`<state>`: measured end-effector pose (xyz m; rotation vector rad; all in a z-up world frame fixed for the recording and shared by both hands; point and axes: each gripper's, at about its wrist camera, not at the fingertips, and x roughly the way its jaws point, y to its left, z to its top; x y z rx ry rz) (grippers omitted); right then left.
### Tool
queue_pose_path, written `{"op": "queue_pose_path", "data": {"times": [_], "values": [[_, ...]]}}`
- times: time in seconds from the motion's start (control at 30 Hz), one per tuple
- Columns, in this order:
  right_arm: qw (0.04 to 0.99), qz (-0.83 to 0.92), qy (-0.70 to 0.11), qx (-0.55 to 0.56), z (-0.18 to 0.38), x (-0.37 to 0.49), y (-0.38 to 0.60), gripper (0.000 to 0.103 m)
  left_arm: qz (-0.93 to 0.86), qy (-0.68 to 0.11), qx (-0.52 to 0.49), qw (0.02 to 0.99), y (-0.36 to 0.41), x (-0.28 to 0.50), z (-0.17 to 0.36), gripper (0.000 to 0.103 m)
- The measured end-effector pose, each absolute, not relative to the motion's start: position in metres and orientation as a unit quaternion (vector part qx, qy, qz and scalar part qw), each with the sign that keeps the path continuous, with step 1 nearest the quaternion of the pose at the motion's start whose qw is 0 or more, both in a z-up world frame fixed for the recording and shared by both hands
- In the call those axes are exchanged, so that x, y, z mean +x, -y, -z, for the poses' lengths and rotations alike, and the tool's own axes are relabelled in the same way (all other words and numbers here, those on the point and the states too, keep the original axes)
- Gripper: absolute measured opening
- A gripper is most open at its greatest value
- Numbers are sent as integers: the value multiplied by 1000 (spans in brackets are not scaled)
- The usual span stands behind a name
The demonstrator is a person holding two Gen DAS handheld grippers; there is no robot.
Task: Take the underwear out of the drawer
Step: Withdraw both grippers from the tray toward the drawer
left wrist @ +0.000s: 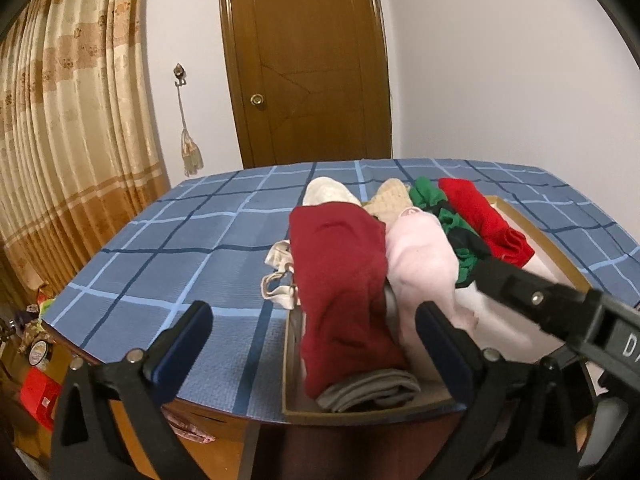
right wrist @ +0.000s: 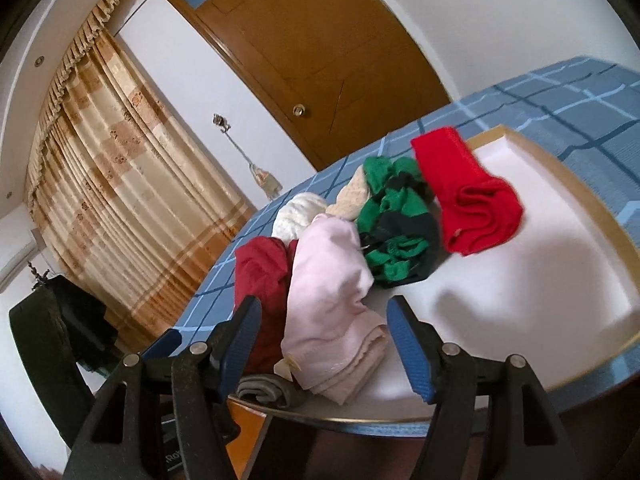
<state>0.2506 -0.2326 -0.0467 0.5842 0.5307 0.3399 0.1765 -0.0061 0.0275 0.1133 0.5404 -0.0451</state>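
A shallow drawer (left wrist: 560, 264) (right wrist: 600, 208) with a tan rim and a white bottom lies on a blue checked cloth. Along its left side is a row of underwear: a dark red piece (left wrist: 340, 280) (right wrist: 260, 272), a pink one (left wrist: 424, 264) (right wrist: 328, 296), a green and black one (left wrist: 460, 240) (right wrist: 396, 232), a bright red one (left wrist: 480, 216) (right wrist: 468, 196) and a folded grey one (left wrist: 372, 394) (right wrist: 268, 390). My left gripper (left wrist: 316, 340) stands wide open just short of the dark red piece. My right gripper (right wrist: 326, 340) (left wrist: 540, 300) is open astride the pink piece's near end, pads not pressing.
A white knit piece (left wrist: 328, 194) and a cream one (left wrist: 392, 196) sit at the drawer's far end. A white strapped garment (left wrist: 280, 276) lies on the cloth (left wrist: 180, 248) to the left. Behind are a wooden door (left wrist: 304, 60) and curtains (left wrist: 60, 140). A red box (left wrist: 36, 396) sits low on the left.
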Motion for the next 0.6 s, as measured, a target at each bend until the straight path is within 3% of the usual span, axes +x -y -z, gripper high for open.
{"op": "queue_pose_path", "data": {"times": [0.3,0.6], "values": [[936,-144,-209,242,31,218,241,68,15,-252,57,966,9,157,-34,103],[941,-141,-212,223,26,195,249,68,23,-274,28,961,4,144,-30,103]]}}
